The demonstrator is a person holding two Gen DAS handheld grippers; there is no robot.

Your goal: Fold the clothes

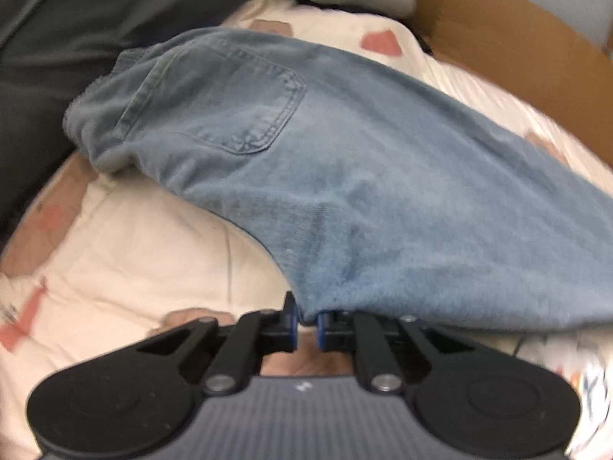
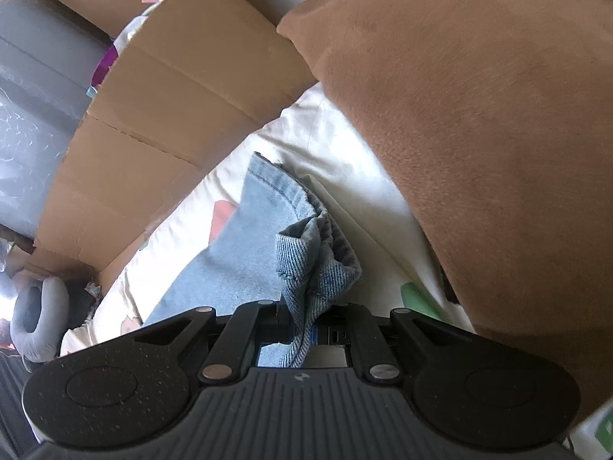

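Left claw: your left claw (image 1: 306, 326) is closed on the near edge of the jeans (image 1: 345, 176), a pinch of denim caught between its blue pads (image 1: 293, 326).
Right claw: your right claw (image 2: 306, 329) grips a bunched fold of the jeans (image 2: 245, 253) near the hem; the cloth runs down between its fingers.
Jeans: they lie spread over the cream bedspread (image 1: 145, 253), back pocket (image 1: 226, 99) facing up toward the far left in your left view. In your right view the stitched hem (image 2: 276, 184) curls over and shows its darker inside.
Bedspread: cream, with pink and green patches; it lies under the jeans in both views.
Brown cushion: a large brown cushion (image 2: 479, 122) rests on the bedspread just right of the hem.
Cardboard: a flattened cardboard sheet (image 2: 161, 122) stands along the far left edge of the bed.
Beyond: dark grey fabric (image 1: 57, 38) lies past the waistband, and a pale grey neck pillow (image 2: 38, 314) sits at the left edge of your right view.
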